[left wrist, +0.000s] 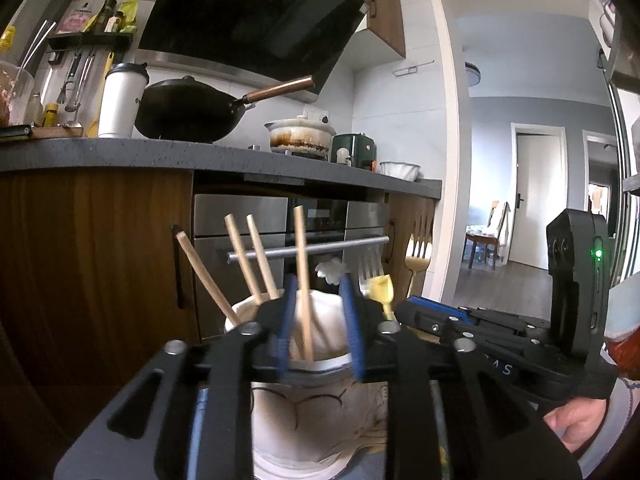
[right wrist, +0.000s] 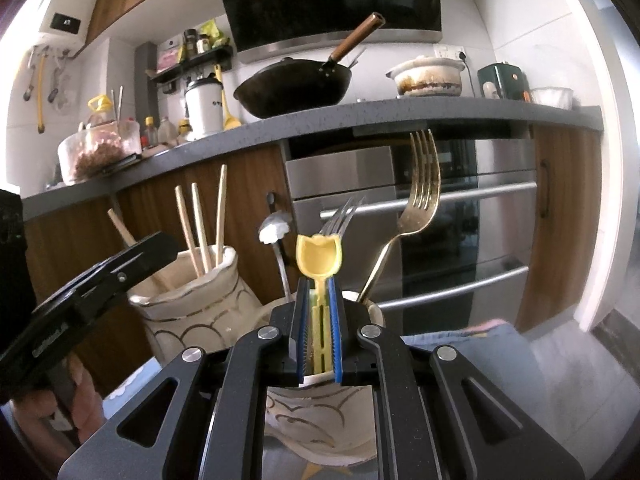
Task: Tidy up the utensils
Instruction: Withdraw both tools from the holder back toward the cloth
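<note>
A cream ceramic holder (right wrist: pixel 192 300) holds several wooden chopsticks (right wrist: pixel 198 232). My left gripper (left wrist: pixel 318 300) is open, its blue fingers either side of one chopstick (left wrist: pixel 302 276) standing in that holder (left wrist: pixel 320 320). A second cream holder (right wrist: pixel 316 420) to the right holds a gold fork (right wrist: pixel 420 204), a silver fork (right wrist: pixel 340 216) and a spoon with a white top (right wrist: pixel 274 230). My right gripper (right wrist: pixel 318 292) is shut on a yellow plastic spoon (right wrist: pixel 319 256), held upright over the second holder.
A dark countertop (right wrist: pixel 360 114) runs behind, with a black wok (right wrist: pixel 294 86), a white pot (right wrist: pixel 426 76) and a white tumbler (right wrist: pixel 204 106). A steel oven with bar handles (right wrist: pixel 460 200) sits below. A doorway (left wrist: pixel 520 184) opens at the right.
</note>
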`<state>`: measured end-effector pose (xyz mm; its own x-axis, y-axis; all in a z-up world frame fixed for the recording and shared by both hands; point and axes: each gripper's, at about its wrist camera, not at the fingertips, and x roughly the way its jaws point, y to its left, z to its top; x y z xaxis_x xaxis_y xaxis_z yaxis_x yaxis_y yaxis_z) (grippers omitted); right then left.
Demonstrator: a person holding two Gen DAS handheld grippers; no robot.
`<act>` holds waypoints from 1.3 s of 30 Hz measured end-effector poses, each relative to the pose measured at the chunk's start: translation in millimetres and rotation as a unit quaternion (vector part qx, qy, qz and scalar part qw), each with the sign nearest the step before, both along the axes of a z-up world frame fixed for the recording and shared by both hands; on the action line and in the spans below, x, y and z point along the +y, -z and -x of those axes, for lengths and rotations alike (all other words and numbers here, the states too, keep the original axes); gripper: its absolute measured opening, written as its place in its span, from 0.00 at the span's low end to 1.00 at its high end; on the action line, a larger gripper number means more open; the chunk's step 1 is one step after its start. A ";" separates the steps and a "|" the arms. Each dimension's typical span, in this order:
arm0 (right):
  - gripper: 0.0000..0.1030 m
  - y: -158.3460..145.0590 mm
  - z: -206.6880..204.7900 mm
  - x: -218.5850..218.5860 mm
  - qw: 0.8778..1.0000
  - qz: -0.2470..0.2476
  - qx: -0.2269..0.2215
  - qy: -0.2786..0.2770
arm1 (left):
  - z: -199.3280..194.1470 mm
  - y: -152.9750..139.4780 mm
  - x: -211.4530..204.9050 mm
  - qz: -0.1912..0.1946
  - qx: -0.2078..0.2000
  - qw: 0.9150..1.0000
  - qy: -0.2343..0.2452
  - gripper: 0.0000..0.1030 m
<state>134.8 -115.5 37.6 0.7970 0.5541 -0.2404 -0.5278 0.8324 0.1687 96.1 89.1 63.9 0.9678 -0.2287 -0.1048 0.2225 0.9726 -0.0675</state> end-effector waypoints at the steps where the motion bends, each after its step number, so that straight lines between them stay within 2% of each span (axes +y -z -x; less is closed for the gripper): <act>1: 0.19 -0.3 0.7 -1.0 1.000 -0.002 0.000 0.000 | 0.3 -0.7 -0.1 0.000 -0.001 1.000 0.000 0.25; 3: 0.26 -1.5 3.1 -4.5 1.000 -0.008 -0.001 0.003 | 2.0 -1.3 -1.2 -0.002 -0.004 1.000 -0.001 0.27; 5: 0.41 -3.7 7.2 -10.8 1.000 -0.017 -0.006 0.006 | 4.8 -1.5 -2.3 -0.006 -0.008 1.000 -0.004 0.37; 7: 0.51 -5.6 10.4 -16.7 1.000 -0.023 -0.007 0.010 | 8.9 -2.5 -3.5 -0.006 -0.014 1.000 -0.006 0.49; 8: 0.60 -6.3 12.1 -20.6 1.000 -0.024 -0.006 0.012 | 10.3 -3.5 -3.4 -0.005 -0.016 1.000 -0.007 0.52; 9: 0.67 -6.7 13.4 -23.7 1.000 -0.025 -0.005 0.014 | 12.8 -4.3 -3.4 -0.004 -0.019 1.000 -0.008 0.62; 10: 0.79 -7.0 15.7 -28.6 0.999 -0.028 -0.007 0.020 | 14.8 -5.1 -3.0 -0.003 -0.021 1.000 -0.011 0.73; 11: 0.86 -7.0 17.9 -32.0 0.999 -0.029 -0.008 0.024 | 17.0 -5.6 -2.8 -0.002 -0.024 1.000 -0.013 0.77; 13: 0.92 -7.4 21.8 -41.3 0.999 -0.033 -0.009 0.035 | 23.0 -6.7 -2.6 -0.002 -0.029 0.999 -0.018 0.87; 15: 0.95 -7.2 24.4 -48.7 0.998 -0.035 -0.010 0.045 | 28.9 -7.7 -2.6 -0.001 -0.032 0.999 -0.022 0.95; 23: 0.95 5.0 38.7 -61.0 0.998 0.005 0.005 0.069 | 46.4 0.5 -2.0 -0.007 -0.006 0.999 -0.039 0.95; 34: 0.95 25.2 68.1 -60.4 0.995 0.049 0.044 0.076 | 74.5 25.4 2.0 -0.013 0.066 0.996 -0.053 0.95; 39: 0.95 30.8 80.8 -59.8 0.992 0.069 0.062 0.080 | 84.1 39.1 1.4 -0.022 0.109 0.991 -0.069 0.95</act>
<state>54.0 -175.3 6.8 0.8318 0.3778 -0.4067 -0.3692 0.9236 0.1029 12.0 90.5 24.8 0.9431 -0.0862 -0.3212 0.0718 0.9958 -0.0564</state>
